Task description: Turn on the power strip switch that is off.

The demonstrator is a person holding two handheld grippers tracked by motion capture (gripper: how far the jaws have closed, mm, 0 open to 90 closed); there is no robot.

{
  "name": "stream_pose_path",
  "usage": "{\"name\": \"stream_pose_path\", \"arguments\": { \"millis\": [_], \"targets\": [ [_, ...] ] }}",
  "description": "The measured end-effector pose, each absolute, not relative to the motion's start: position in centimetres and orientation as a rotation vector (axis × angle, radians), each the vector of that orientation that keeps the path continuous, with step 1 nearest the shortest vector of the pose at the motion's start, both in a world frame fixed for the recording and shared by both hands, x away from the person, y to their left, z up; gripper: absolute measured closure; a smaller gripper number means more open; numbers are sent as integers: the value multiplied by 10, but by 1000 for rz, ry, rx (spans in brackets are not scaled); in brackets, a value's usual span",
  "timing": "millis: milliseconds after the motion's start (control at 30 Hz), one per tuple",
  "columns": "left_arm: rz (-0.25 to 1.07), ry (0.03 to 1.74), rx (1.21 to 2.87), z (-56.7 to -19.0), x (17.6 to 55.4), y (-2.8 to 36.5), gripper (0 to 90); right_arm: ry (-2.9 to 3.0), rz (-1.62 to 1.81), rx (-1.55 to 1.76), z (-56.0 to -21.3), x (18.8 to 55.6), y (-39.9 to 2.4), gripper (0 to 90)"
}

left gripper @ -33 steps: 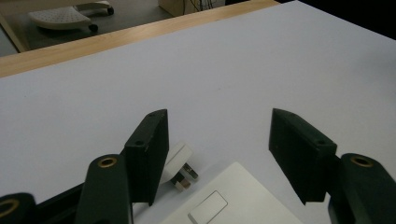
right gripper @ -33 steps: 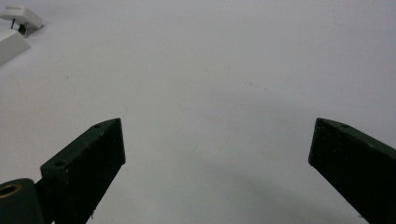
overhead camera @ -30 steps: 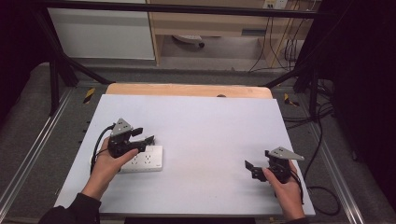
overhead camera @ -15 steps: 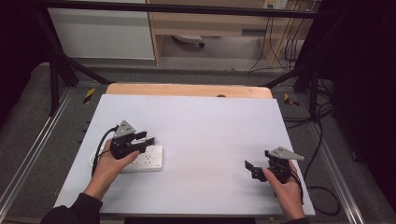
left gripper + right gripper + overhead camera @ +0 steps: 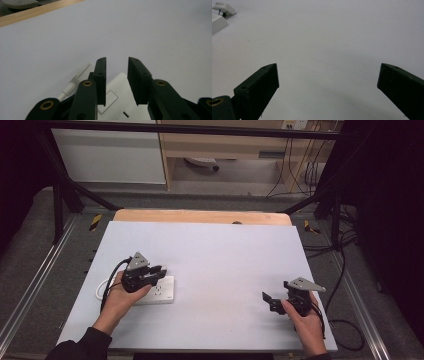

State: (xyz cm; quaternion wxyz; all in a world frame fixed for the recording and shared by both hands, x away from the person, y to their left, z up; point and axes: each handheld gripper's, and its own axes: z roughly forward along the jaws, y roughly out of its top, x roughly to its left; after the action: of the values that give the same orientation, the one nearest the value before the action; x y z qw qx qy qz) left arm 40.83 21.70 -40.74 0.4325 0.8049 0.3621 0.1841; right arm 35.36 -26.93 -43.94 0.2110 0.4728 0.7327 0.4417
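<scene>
A white power strip [image 5: 161,292] lies flat on the left part of the white table [image 5: 220,255]. My left gripper [image 5: 161,269] hovers over its far end. In the left gripper view the strip [image 5: 117,96] shows below and between the jaws. These have just been closing, and a narrow gap with nothing in it is left at my left gripper [image 5: 117,60]. A white plug [image 5: 80,74] with its cable lies just outside the left jaw. My right gripper [image 5: 268,302] rests near the table's front right, wide open over bare surface [image 5: 328,65].
A white cable [image 5: 101,287] loops from the strip toward the table's left edge. A wooden board [image 5: 200,216] borders the far edge. Black frame bars and floor cables surround the table. From the right gripper view the strip [image 5: 217,24] and plug [image 5: 223,7] sit far off.
The left gripper's jaws have narrowed and the hand has shifted slightly over the power strip. The right hand has not moved.
</scene>
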Motion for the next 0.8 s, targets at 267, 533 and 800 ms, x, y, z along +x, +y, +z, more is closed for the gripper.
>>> {"name": "stream_pose_path", "arguments": {
  "millis": [267,533,800],
  "targets": [
    [444,899,2024,-412,409,216,779,2035,1229,1314,-439,354,-269,42],
    [433,915,2037,-416,410,218,848,2039,1226,1310,-439,354,-269,42],
    [437,941,2053,-419,411,222,899,2043,1223,1310,-439,353,-269,42]
  ]
}}
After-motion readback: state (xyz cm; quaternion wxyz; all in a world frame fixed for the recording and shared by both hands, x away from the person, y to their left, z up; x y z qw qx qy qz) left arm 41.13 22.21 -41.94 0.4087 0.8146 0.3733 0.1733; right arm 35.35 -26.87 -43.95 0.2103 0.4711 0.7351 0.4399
